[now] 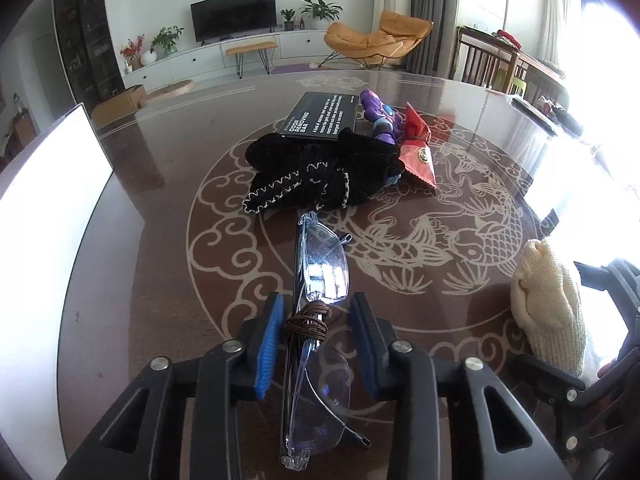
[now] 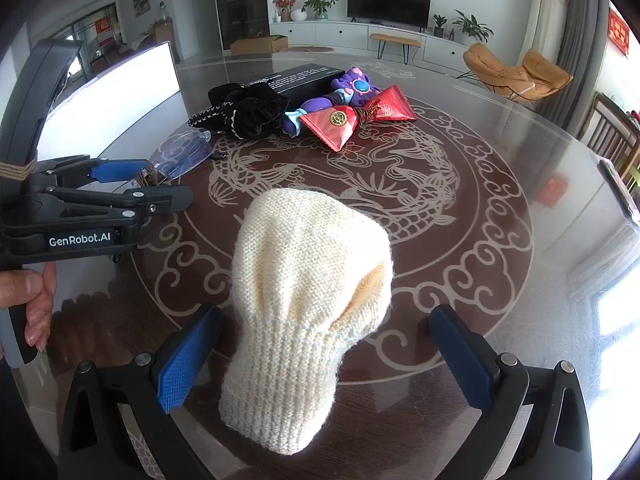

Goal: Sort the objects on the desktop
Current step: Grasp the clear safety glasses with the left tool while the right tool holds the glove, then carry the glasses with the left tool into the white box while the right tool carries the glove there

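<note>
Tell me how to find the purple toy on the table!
Start at the round dark table with the pale dragon pattern. At its far side a small heap lies before a black box. The purple toy figure lies between the black fabric pouch and the red bow-shaped packet, the only purple thing, with a blue oval spot.

Glossy table [image 2: 500, 184]: glasses [image 1: 320, 264], sock [image 2: 308, 300].

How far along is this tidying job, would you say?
Early, it seems. Nothing looks sorted yet: the black pouch, black box, purple toy and red packets sit bunched together on the table. In hand: the left gripper is open around the clear glasses, and the right gripper is open around the cream knit mitten. Neither is gripped yet, so everything is left.
</note>
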